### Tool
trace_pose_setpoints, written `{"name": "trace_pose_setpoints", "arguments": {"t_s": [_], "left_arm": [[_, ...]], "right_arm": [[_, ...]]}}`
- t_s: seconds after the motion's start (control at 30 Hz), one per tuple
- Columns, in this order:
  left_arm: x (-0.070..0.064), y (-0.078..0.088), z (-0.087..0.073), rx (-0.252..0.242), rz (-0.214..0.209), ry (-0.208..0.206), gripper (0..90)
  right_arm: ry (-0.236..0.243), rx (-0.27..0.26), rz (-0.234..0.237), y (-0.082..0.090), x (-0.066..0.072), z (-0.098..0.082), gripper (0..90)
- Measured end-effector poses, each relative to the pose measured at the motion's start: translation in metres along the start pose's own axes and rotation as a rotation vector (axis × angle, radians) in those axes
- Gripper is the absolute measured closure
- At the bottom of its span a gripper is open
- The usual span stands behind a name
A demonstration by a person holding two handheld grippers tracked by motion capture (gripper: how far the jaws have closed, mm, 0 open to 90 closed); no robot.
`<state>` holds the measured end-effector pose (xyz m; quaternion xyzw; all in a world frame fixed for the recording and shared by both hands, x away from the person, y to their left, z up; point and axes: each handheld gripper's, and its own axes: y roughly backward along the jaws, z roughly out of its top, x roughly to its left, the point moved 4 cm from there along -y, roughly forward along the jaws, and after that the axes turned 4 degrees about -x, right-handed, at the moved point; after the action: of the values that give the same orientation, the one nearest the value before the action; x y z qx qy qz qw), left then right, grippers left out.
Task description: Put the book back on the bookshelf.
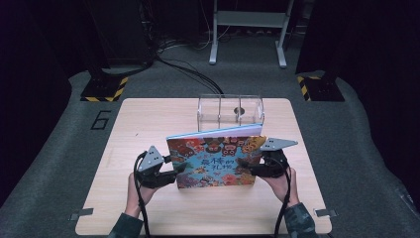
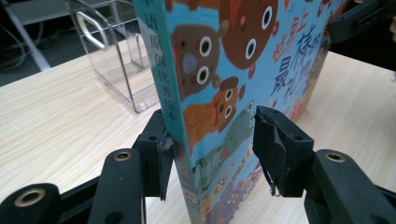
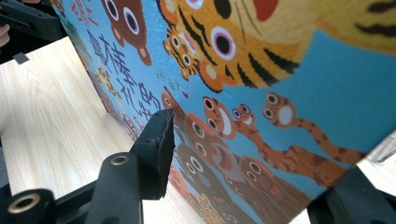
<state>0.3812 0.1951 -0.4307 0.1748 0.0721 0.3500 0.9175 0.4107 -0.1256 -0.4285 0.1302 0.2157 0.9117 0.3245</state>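
A colourful picture book [image 1: 215,161] with cartoon animals on its cover stands on its bottom edge on the wooden table [image 1: 148,124], cover facing me. My left gripper [image 1: 179,171] holds its spine side: in the left gripper view the book [image 2: 219,70] sits slantwise between the jaws of the left gripper [image 2: 210,140], one pad on the back by the spine and the other pad's tip on the cover. My right gripper [image 1: 245,166] is shut on the opposite edge. In the right gripper view, one pad [image 3: 161,135] presses on the cover [image 3: 280,70] and the other jaw is behind the book.
A clear plastic divided box [image 1: 230,111] stands just behind the book at the table's far edge, also seen as the clear box [image 2: 116,60]. Bare table lies left, right and in front of the book. Cables and stand feet sit on the floor beyond.
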Motion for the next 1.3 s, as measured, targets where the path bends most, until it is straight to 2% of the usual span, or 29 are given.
{"name": "trace_pose_setpoints", "arguments": {"t_s": [0.13, 0.23, 0.37, 0.4, 0.43, 0.53, 0.67, 0.7, 0.83, 0.9, 0.97, 1.03, 1.07, 1.2, 1.3], "left_arm": [[0.001, 0.001, 0.004, -0.015, -0.03, -0.005, 48.0], [0.001, 0.002, 0.006, -0.029, -0.055, 0.01, 47.6], [0.005, 0.004, 0.003, -0.088, -0.105, 0.064, 46.9], [0.005, 0.004, 0.004, -0.084, -0.108, 0.064, 46.5], [0.005, 0.004, 0.005, -0.09, -0.106, 0.046, 46.1], [0.002, 0.002, 0.011, -0.08, -0.101, 0.035, 44.7], [0.001, 0.003, 0.02, -0.077, -0.109, 0.044, 44.1], [0.001, 0.003, 0.022, -0.09, -0.104, 0.045, 44.2], [0.001, 0.005, 0.032, -0.087, -0.121, 0.065, 45.4], [0.0, 0.005, 0.036, -0.079, -0.122, 0.06, 46.0], [0.001, 0.004, 0.041, -0.036, -0.122, 0.037, 48.3], [0.001, 0.005, 0.045, -0.024, -0.129, 0.035, 49.9], [0.002, 0.005, 0.047, -0.016, -0.123, 0.017, 51.6], [0.001, 0.007, 0.052, -0.029, -0.117, 0.01, 51.6], [0.001, 0.007, 0.055, -0.018, -0.12, 0.009, 51.9]], "right_arm": [[0.001, -0.017, 0.007, 0.001, 0.0, -0.003, 47.3], [0.006, -0.018, 0.011, 0.001, 0.0, -0.003, 47.4], [0.005, -0.028, 0.019, 0.002, 0.001, -0.006, 48.2], [0.005, -0.028, 0.016, 0.002, 0.001, -0.007, 48.1], [0.003, -0.028, 0.019, 0.001, 0.002, -0.008, 48.2], [0.009, -0.023, 0.014, 0.001, 0.002, -0.01, 48.0], [-0.004, -0.018, 0.008, 0.002, 0.004, -0.01, 47.5], [0.007, -0.02, 0.007, 0.002, 0.003, -0.01, 47.6], [0.008, -0.015, 0.001, 0.003, 0.005, -0.011, 47.6], [0.022, -0.009, 0.002, 0.004, 0.005, -0.011, 47.5], [0.015, -0.007, -0.005, 0.005, 0.006, -0.01, 46.8], [0.014, -0.011, -0.003, 0.006, 0.005, -0.009, 46.0], [0.008, -0.009, -0.01, 0.008, 0.004, -0.009, 45.8], [-0.01, -0.025, -0.025, 0.014, 0.0, -0.007, 43.6], [-0.022, -0.035, -0.034, 0.02, -0.004, -0.006, 40.7]]}}
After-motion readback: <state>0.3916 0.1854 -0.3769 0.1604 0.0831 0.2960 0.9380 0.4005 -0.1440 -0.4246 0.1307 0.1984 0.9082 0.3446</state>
